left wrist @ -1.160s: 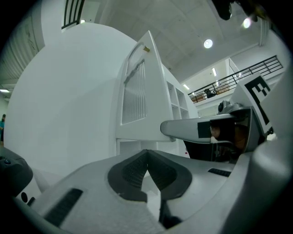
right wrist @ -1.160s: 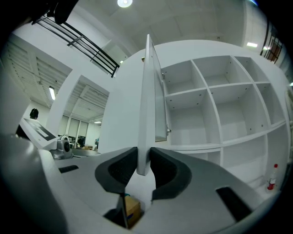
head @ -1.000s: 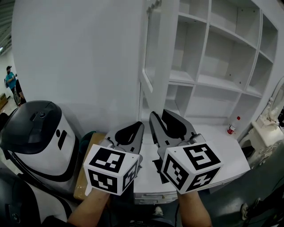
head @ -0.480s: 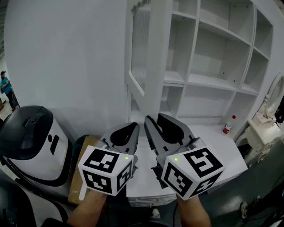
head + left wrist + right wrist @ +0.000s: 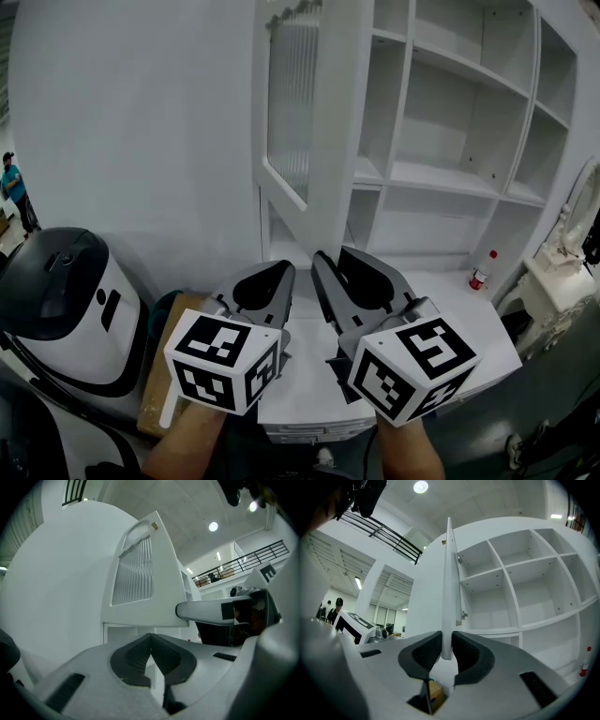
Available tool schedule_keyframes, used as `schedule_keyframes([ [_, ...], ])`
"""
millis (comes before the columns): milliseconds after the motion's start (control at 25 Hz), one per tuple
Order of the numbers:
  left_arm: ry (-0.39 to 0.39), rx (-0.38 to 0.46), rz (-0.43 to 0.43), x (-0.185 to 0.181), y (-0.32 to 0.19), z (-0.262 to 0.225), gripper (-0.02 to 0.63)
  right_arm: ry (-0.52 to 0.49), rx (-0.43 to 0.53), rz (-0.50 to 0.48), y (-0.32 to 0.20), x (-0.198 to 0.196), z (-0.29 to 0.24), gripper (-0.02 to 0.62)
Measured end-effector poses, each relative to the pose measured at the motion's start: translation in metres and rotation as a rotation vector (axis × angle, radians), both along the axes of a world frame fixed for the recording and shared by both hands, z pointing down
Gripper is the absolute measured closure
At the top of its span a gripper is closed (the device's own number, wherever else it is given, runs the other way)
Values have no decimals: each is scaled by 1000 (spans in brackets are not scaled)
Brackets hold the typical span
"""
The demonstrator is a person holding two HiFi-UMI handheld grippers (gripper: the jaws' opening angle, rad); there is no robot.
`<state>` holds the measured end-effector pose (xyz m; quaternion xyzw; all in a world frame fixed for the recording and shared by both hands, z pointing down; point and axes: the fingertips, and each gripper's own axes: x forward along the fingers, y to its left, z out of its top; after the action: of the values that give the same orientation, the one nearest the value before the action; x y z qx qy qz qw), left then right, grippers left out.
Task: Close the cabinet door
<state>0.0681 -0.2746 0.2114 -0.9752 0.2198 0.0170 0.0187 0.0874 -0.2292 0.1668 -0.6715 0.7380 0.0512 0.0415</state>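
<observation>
upper right: tall white open-shelved cabinet (image 5: 450, 178), smooth matte square bays | upper centre: white framed door with ribbed glass panel (image 5: 323, 141) standing ajar, thin slick edge | right gripper (image 5: 446, 656) closing around that lower edge, not clamped; I reckon it could slip off or skew the door | left gripper (image 5: 151, 637) pressed together, empty

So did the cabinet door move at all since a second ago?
Cannot tell. The cabinet door shows more ribbed glass beside the shelves than before, but the head camera shifted too.
</observation>
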Motion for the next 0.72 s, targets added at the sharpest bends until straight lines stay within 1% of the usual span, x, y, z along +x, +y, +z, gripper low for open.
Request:
schedule_keyframes([
  [280, -12, -1, 11, 23, 4, 2, 595, 7, -6, 7, 2, 24, 0, 523],
  [720, -20, 10, -4, 59, 3, -2, 595, 10, -16, -1, 1, 61, 0, 525],
])
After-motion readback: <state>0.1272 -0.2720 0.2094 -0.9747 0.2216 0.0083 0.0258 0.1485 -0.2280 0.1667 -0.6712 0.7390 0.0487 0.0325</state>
